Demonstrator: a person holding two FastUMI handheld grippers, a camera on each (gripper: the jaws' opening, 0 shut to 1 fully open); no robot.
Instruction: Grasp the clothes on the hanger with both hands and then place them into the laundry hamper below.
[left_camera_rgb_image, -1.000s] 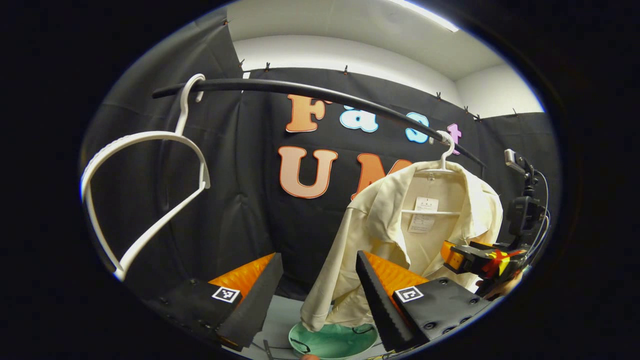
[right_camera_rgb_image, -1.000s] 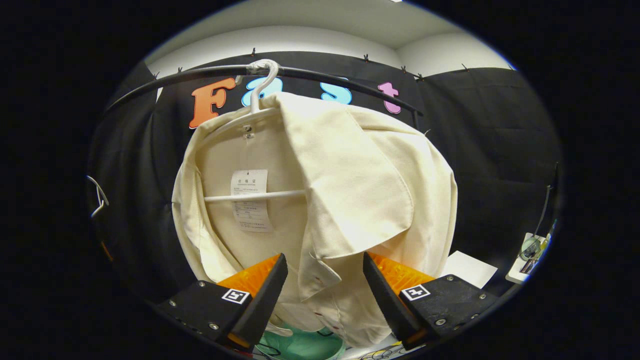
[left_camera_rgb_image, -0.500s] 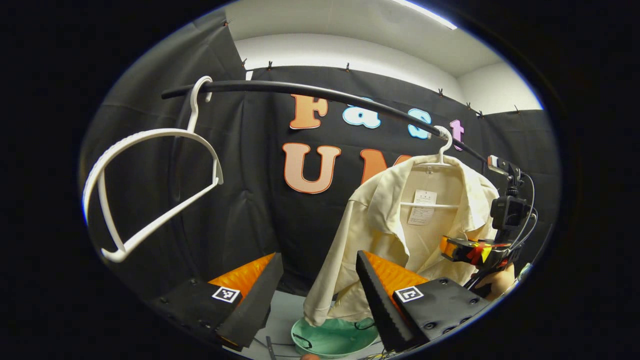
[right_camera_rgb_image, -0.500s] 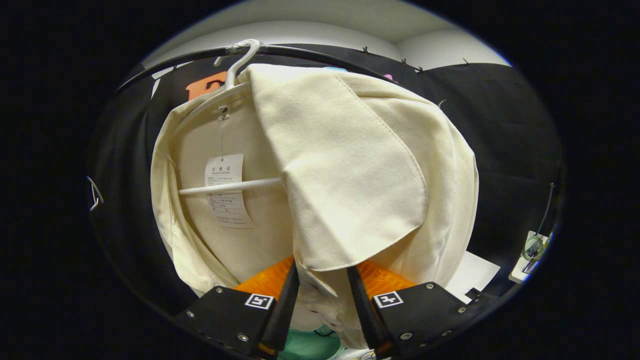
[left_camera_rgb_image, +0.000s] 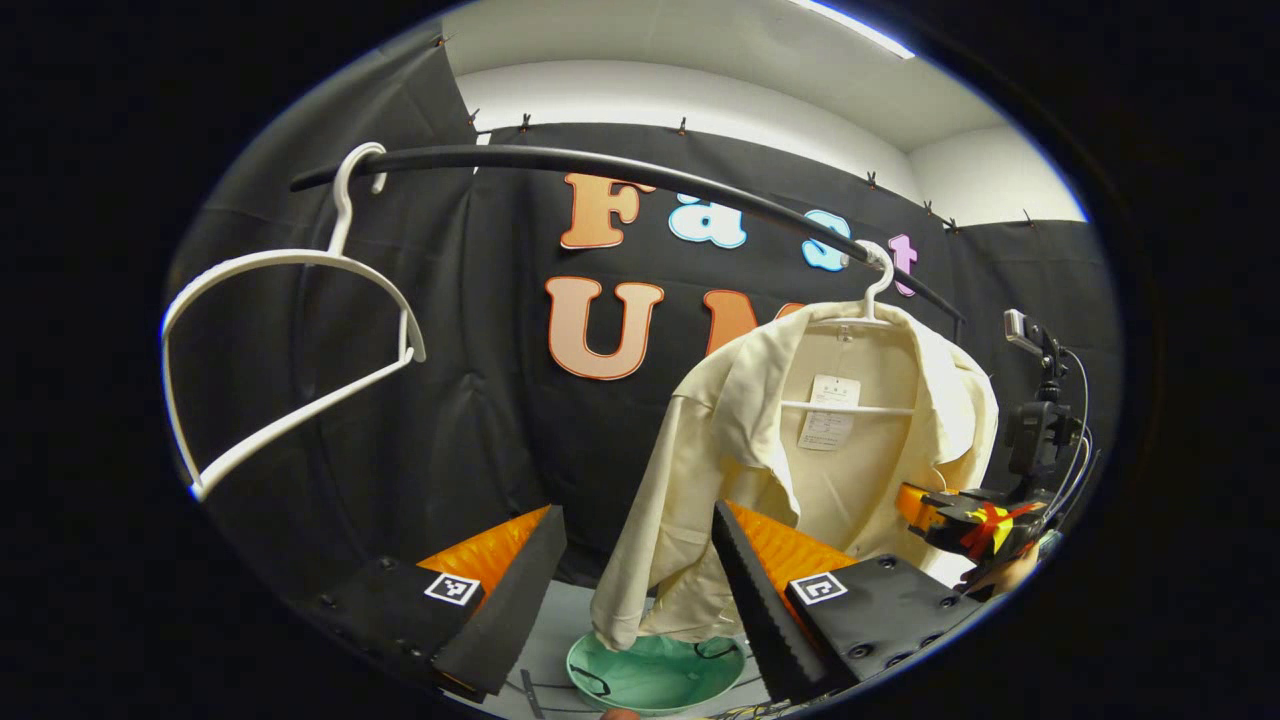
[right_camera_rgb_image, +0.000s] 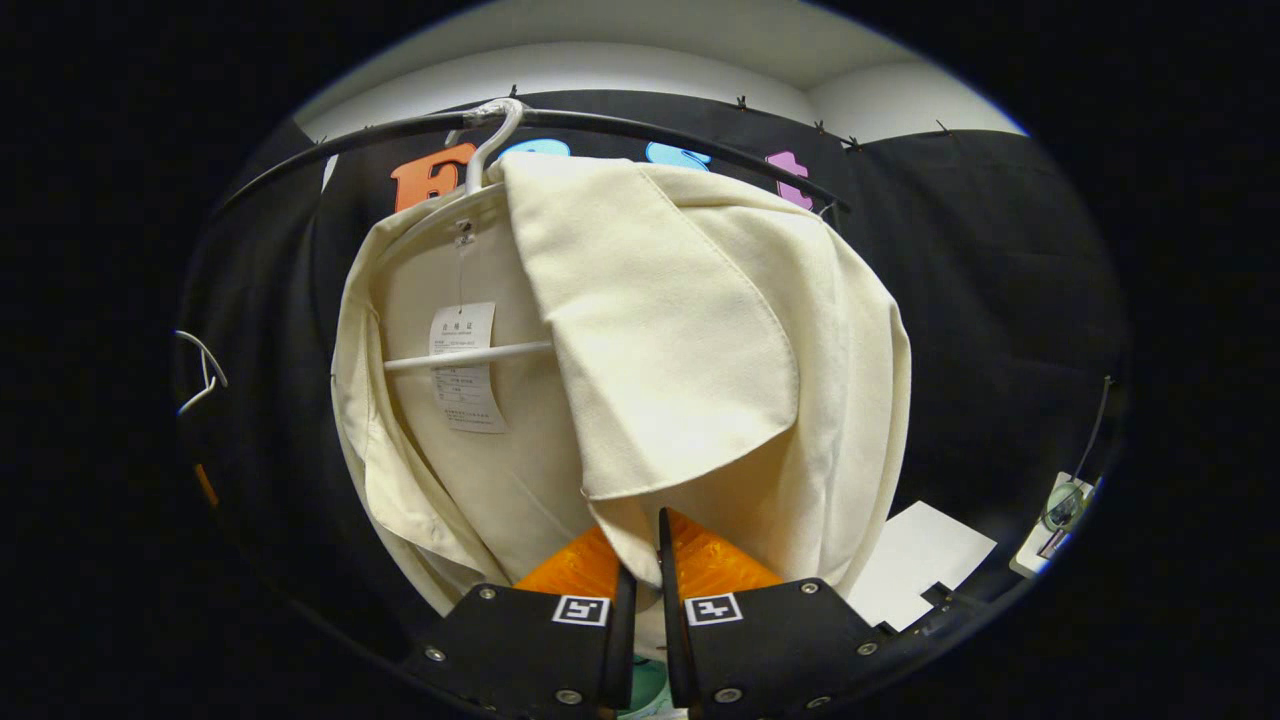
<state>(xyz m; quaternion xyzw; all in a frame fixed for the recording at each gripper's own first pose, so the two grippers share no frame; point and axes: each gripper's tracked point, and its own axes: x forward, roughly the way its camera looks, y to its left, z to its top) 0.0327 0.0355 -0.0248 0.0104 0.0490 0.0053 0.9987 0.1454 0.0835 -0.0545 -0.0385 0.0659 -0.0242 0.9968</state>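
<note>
A cream shirt (left_camera_rgb_image: 790, 470) (right_camera_rgb_image: 680, 380) hangs on a white hanger (left_camera_rgb_image: 872, 300) (right_camera_rgb_image: 490, 150) from the black rail (left_camera_rgb_image: 620, 175). My right gripper (right_camera_rgb_image: 642, 560) is shut on the shirt's front edge, below the collar flap. It also shows far right in the left gripper view (left_camera_rgb_image: 965, 515), against the shirt. My left gripper (left_camera_rgb_image: 635, 560) stands open to the shirt's left, short of its hanging sleeve, nothing between its fingers. The green laundry hamper (left_camera_rgb_image: 655, 675) sits below the shirt; the sleeve tip dangles over it.
An empty white hanger (left_camera_rgb_image: 290, 340) hangs at the rail's left end. A white sheet (right_camera_rgb_image: 920, 560) lies on the table to the right of the shirt. A small device (right_camera_rgb_image: 1060, 510) sits at the far right edge.
My right gripper moved in and closed its fingers on the shirt's front edge, then drew back slightly. The left gripper stayed open and shifted only a little.
</note>
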